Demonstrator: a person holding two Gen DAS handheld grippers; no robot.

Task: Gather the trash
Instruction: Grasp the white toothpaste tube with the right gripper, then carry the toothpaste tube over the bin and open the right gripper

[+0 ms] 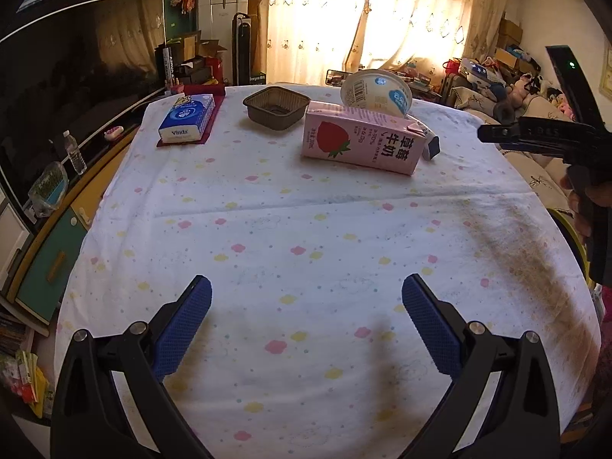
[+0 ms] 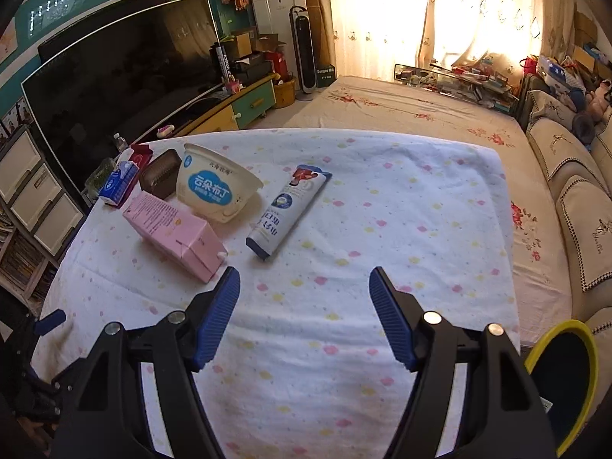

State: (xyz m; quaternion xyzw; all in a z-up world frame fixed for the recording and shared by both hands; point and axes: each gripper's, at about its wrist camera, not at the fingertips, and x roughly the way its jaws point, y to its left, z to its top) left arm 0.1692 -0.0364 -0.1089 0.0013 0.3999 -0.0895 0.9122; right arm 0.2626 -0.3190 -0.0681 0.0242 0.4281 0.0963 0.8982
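Both grippers are hovering empty over the spotted tablecloth (image 2: 382,199), the left gripper (image 1: 306,317) and right gripper (image 2: 304,313) each with jaws spread wide. The pink strawberry milk carton (image 2: 176,237) is lying on its side just ahead-left of the right gripper, clearly the nearer one. Its long axis is running away toward the white pudding bowl (image 2: 216,191), with the blue-and-white tube (image 2: 287,210) lying just right of the carton.

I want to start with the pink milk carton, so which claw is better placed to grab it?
Right, probably. The right claw is open with the pink milk carton just past its left fingertip. The left claw is open too, but bare cloth separates it from the carton.
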